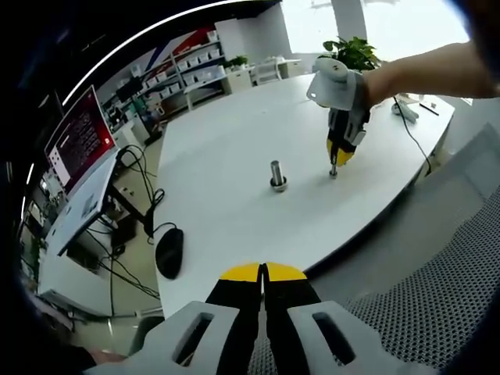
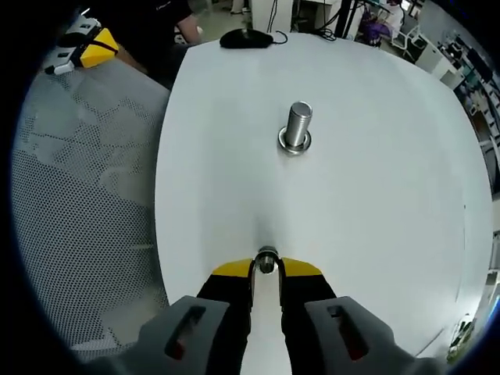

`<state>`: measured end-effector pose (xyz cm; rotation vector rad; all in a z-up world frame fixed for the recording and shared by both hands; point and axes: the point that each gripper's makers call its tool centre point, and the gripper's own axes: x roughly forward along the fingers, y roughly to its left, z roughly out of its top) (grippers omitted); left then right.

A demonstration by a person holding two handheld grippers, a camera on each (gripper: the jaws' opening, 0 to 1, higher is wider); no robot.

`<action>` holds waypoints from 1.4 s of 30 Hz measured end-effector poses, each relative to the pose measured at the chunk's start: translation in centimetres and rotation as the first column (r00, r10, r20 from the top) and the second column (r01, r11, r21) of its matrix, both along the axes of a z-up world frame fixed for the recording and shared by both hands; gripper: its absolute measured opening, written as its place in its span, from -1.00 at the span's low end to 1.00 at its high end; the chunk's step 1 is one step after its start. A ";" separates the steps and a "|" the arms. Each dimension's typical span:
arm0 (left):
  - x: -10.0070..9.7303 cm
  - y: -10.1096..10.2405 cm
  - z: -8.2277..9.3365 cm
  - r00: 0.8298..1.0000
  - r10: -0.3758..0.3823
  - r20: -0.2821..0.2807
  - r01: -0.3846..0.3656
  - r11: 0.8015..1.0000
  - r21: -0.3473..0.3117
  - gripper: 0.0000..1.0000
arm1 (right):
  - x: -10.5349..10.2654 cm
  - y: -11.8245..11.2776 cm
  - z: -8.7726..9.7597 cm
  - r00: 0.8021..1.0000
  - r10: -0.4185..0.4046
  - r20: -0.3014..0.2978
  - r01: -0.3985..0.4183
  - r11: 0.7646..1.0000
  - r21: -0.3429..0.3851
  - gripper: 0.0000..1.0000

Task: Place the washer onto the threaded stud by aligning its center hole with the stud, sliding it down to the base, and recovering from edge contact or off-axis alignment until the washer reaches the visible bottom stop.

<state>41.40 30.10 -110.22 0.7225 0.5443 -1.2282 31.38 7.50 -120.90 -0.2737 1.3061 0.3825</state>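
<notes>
White bench (image 2: 375, 234) carried the steel stud (image 2: 297, 125), upright on its round base. Right claw (image 2: 267, 266) was clamped on the washer (image 2: 267, 259), held edge-on at the yellow tips, down by the bench top and near the stud but not touching it. From the left gripper view, that claw (image 1: 333, 168) stood just beside the stud (image 1: 277, 174). Left claw (image 1: 263, 273) was pressed together with nothing in it, back off the bench edge. Black mouse (image 1: 169, 251) sat near that edge.
</notes>
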 end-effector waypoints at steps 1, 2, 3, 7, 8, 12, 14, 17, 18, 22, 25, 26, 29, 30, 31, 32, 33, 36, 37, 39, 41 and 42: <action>0.0 0.0 0.0 1.000 0.001 0.000 -0.001 1.000 0.000 -1.00 | 0.0 0.1 -0.2 1.000 0.005 -0.003 -0.005 1.000 0.003 -0.71; 0.0 0.0 0.0 1.000 0.003 0.000 -0.003 1.000 -0.003 -1.00 | 0.0 0.1 -0.3 1.000 0.005 -0.003 -0.005 1.000 0.002 -0.71; 0.0 -0.1 0.1 1.000 0.003 -0.001 -0.003 1.000 -0.007 -1.00 | 0.0 0.3 -0.5 1.000 0.008 -0.008 -0.008 1.000 0.001 -0.71; 0.1 -0.1 0.0 1.000 0.007 -0.001 -0.007 1.000 -0.009 -1.00 | -0.2 0.4 -1.1 0.999 0.026 -0.018 -0.026 1.000 -0.006 -0.71; 0.1 -0.1 0.1 1.000 0.007 -0.001 -0.007 1.000 -0.011 -1.00 | -0.3 0.4 -1.2 0.999 0.028 -0.021 -0.028 1.000 -0.008 -0.71; 0.1 -0.1 0.1 1.000 0.007 -0.001 -0.007 1.000 -0.011 -1.00 | -0.3 0.4 -1.9 0.999 0.035 -0.029 -0.035 0.999 -0.016 -0.71; 0.1 -0.1 0.1 1.000 0.006 -0.001 -0.006 1.000 -0.010 -1.00 | -0.4 0.4 -2.0 0.998 0.045 -0.032 -0.046 0.999 -0.018 -0.71; 0.1 -0.2 0.1 1.000 0.005 -0.004 -0.005 1.000 -0.015 -1.00 | -0.1 0.0 -2.2 0.996 0.087 -0.018 -0.088 0.996 -0.029 -0.70; 0.0 -0.2 0.2 1.000 0.003 -0.004 -0.003 1.000 -0.021 -1.00 | 0.0 0.0 -2.2 0.996 0.086 -0.017 -0.087 0.996 -0.027 -0.66; 0.0 -0.2 0.2 1.000 0.004 -0.004 -0.004 1.000 -0.017 -1.00 | 0.0 -0.2 -2.2 0.999 0.055 -0.001 -0.055 0.998 -0.022 -0.48; 0.0 -0.2 0.3 1.000 0.005 -0.004 -0.005 1.000 -0.019 -1.00 | -0.2 -0.5 -2.0 0.999 0.027 0.017 -0.027 1.000 -0.005 -0.46; 0.0 -0.2 0.3 1.000 0.005 -0.004 -0.005 1.000 -0.019 -1.00 | -0.3 -0.6 -2.0 0.999 0.025 0.020 -0.025 1.000 -0.003 -0.46; 0.0 -0.2 0.3 1.000 0.004 -0.004 -0.004 1.000 -0.020 -1.00 | -1.1 -1.1 -1.9 1.000 0.014 0.026 -0.014 1.000 -0.010 -0.47; 0.0 -0.2 0.3 1.000 0.003 -0.004 -0.003 1.000 -0.020 -1.00 | -1.4 -1.4 -1.9 1.000 0.007 0.026 -0.007 1.000 -0.013 -0.47; 0.0 -0.3 0.3 1.000 0.003 -0.003 -0.003 1.000 -0.022 -1.00 | -1.6 -1.6 -1.9 1.000 0.003 0.025 -0.002 1.000 -0.014 -0.47; 0.0 -0.3 0.3 1.000 0.003 -0.003 -0.003 1.000 -0.022 -1.00 | -1.9 -1.8 -1.9 1.000 -0.003 0.024 0.004 1.000 -0.017 -0.47; 0.0 -0.3 0.3 1.000 0.002 -0.003 -0.002 1.000 -0.021 -1.00 | -2.1 -2.1 -1.9 1.000 -0.011 0.023 0.011 1.000 -0.020 -0.47; -0.1 -0.3 0.3 1.000 0.003 -0.003 -0.003 1.000 -0.021 -1.00 | -2.7 -3.4 -2.2 0.999 -0.037 0.014 0.037 0.999 -0.027 -0.47; 0.0 -0.3 0.3 1.000 0.003 -0.003 -0.003 1.000 -0.021 -1.00 | -2.9 -3.6 -2.2 0.999 -0.042 0.011 0.042 0.999 -0.027 -0.47; 0.0 -0.3 0.3 1.000 0.004 -0.003 -0.004 1.000 -0.020 -1.00 | -3.3 -3.9 -2.3 0.999 -0.040 0.004 0.041 0.999 -0.019 -0.50; 0.0 -0.3 0.3 1.000 0.005 -0.003 -0.005 1.000 -0.020 -1.00 | -3.5 -4.2 -2.4 0.999 -0.042 -0.008 0.042 0.999 -0.015 -0.50; 0.0 -0.2 0.3 1.000 0.006 -0.002 -0.006 1.000 -0.019 -1.00 | -3.6 -4.4 -2.6 0.999 -0.042 -0.017 0.041 0.999 -0.015 -0.50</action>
